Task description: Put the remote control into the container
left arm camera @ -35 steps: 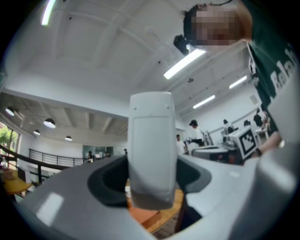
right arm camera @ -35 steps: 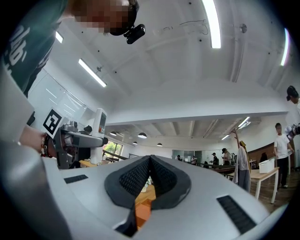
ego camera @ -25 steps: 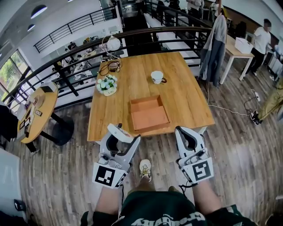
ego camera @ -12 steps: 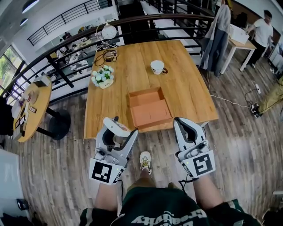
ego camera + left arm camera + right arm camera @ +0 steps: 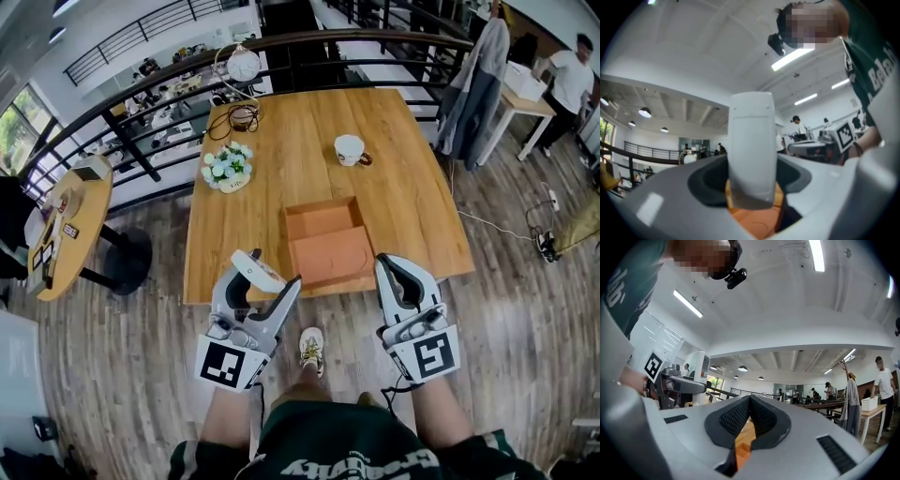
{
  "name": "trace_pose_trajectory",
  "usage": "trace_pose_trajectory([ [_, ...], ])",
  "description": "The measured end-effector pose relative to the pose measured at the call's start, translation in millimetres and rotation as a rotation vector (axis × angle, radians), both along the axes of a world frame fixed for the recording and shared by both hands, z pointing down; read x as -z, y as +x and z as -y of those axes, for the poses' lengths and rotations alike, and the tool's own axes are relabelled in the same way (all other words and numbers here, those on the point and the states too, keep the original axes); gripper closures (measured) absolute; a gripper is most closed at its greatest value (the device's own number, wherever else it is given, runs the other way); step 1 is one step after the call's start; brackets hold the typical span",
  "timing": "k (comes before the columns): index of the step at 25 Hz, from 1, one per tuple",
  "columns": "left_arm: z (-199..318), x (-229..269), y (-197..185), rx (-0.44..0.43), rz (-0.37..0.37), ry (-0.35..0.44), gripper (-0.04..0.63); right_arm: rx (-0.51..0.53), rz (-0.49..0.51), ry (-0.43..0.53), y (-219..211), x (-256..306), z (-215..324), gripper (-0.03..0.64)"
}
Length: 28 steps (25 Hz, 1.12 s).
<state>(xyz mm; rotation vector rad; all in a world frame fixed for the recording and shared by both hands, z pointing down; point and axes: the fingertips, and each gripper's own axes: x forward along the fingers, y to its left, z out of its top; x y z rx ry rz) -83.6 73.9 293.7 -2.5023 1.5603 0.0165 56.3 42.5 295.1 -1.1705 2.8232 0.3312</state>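
A white remote control stands clamped in my left gripper, which hovers at the near edge of the wooden table. In the left gripper view the remote rises upright between the jaws. The container is a shallow orange-brown cardboard box on the table's near side, just ahead and right of the left gripper. My right gripper is shut with nothing in it, at the box's near right corner; through its closed jaws a sliver of the box and table shows.
A white cup and a small pot of white flowers stand farther back on the table, with a lamp and cables at the far edge. A railing runs behind. A round side table is at the left. People stand at the far right.
Both grippers have drifted slightly forward toward the table edge and the box. The remote stays clamped in the left gripper.
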Motion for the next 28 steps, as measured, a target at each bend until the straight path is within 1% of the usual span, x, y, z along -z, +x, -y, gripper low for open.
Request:
trace_pose_trajectory([
  [7, 31, -1, -20, -0.012, 0.005, -0.01, 0.311, -0.01, -0.012, -0.006, -22, 3, 29, 0.6],
  [11, 53, -2, -34, -0.01, -0.005, -0.023, 0.311, -0.023, -0.009, -0.003, -29, 4, 45, 0.6],
  [16, 77, -7, -47, -0.018, -0.001, -0.037, 0.311, -0.044, -0.02, -0.015, -39, 3, 66, 0.598],
  [21, 104, -13, -51, -0.047, -0.022, -0.053, 0.311, -0.067, -0.029, -0.021, -51, 0, 87, 0.598],
  [28, 135, -22, -51, -0.111, -0.015, -0.078, 0.313, -0.105, -0.039, -0.038, -61, -6, 114, 0.6],
])
